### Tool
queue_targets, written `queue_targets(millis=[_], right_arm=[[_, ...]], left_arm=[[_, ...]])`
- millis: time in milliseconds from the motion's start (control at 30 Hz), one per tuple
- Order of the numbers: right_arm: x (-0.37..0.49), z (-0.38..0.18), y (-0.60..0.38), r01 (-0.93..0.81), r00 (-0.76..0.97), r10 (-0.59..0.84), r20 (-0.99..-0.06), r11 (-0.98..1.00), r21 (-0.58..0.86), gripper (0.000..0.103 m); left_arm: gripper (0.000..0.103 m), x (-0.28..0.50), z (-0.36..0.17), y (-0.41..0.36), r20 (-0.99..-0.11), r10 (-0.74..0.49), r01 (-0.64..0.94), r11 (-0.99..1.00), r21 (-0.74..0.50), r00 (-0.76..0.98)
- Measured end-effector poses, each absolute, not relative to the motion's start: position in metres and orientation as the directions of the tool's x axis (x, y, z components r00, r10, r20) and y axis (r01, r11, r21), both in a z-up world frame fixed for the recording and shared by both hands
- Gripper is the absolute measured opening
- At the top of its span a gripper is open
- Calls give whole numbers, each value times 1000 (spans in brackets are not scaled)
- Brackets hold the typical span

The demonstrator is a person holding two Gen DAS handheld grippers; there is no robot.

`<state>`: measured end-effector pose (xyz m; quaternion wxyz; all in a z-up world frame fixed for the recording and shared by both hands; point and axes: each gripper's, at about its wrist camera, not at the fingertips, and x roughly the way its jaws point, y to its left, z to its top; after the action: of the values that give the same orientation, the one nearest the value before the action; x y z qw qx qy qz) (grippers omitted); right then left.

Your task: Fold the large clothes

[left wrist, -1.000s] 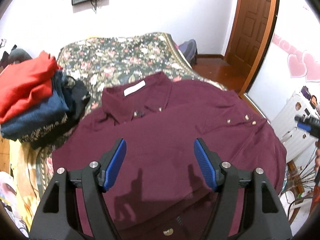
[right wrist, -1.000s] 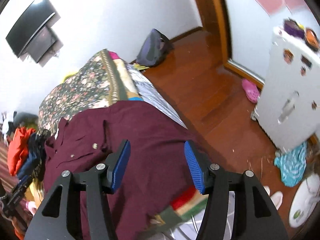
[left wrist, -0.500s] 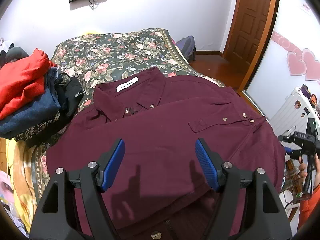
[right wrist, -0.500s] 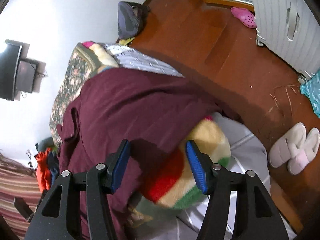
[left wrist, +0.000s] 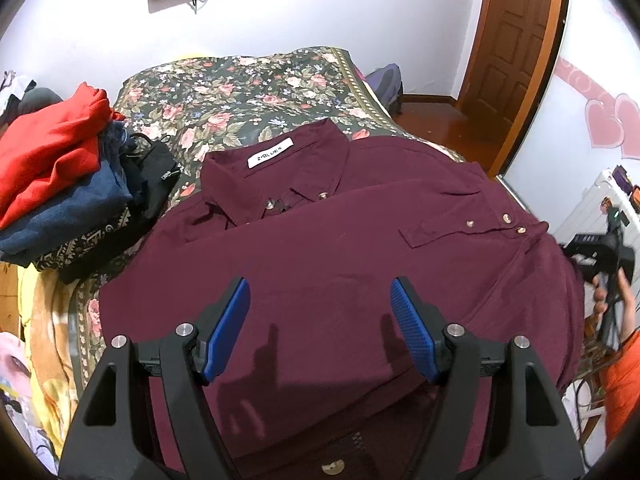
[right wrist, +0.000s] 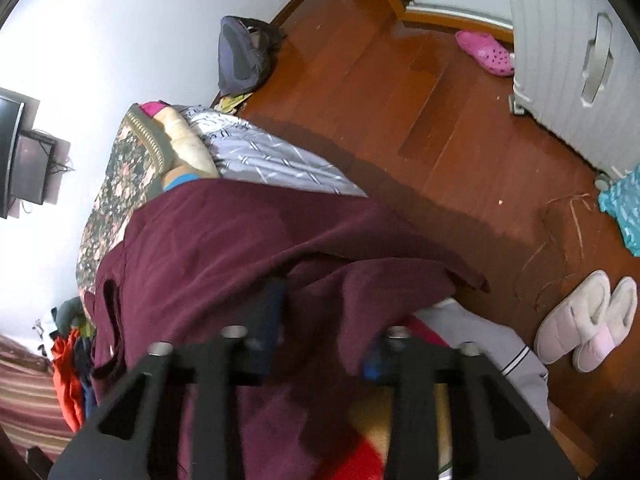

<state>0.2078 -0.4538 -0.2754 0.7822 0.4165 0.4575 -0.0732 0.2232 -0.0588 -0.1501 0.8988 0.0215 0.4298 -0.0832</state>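
Note:
A large maroon button-up shirt (left wrist: 328,248) lies spread on the bed with its collar at the far end and one sleeve folded across the front. My left gripper (left wrist: 320,320) hovers open and empty above its middle. In the right wrist view the same shirt (right wrist: 224,264) drapes over the bed's side edge. My right gripper (right wrist: 320,332) is low at that edge with shirt fabric bunched over its blurred fingers (right wrist: 272,320); the jaws still stand apart. The right gripper also shows in the left wrist view (left wrist: 600,248), beside the shirt's right edge.
A stack of folded clothes (left wrist: 56,168), red on top, sits at the bed's left. The floral bedspread (left wrist: 248,96) covers the far end. A wooden door (left wrist: 516,40) stands right. On the wood floor lie slippers (right wrist: 588,320), a pink clog (right wrist: 486,52) and a bag (right wrist: 240,56).
My right gripper has dropped down to the bed's side edge and pushed into the hanging shirt fabric. My left gripper has drawn back a little and stays open.

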Motion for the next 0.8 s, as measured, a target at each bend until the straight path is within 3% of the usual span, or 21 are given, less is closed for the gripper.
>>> queue_targets(millis=[33, 233, 400, 500, 633, 800], right_arm=[[208, -263, -452, 481, 584, 240, -776, 667, 568, 10], [203, -163, -411, 277, 714, 135, -687, 846, 455, 10], [191, -87, -352, -10, 812, 256, -525, 905, 425, 10], [185, -67, -308, -176, 793, 376, -479, 895, 410, 10], [182, -81, -258, -285, 711, 457, -535, 882, 375, 10], [186, -152, -208, -295, 523, 460, -718, 887, 354, 10]], left_arm=[[72, 222, -150, -58, -775, -127, 169, 985, -27, 618], [71, 218, -150, -52, -769, -125, 170, 985, -22, 626], [72, 216, -148, -46, -760, -135, 167, 985, -36, 636], [72, 213, -146, -42, -754, -140, 165, 985, -43, 642], [71, 208, -145, -35, -748, -145, 162, 985, -51, 647], [71, 204, -150, -27, -755, -159, 168, 984, -66, 636]])
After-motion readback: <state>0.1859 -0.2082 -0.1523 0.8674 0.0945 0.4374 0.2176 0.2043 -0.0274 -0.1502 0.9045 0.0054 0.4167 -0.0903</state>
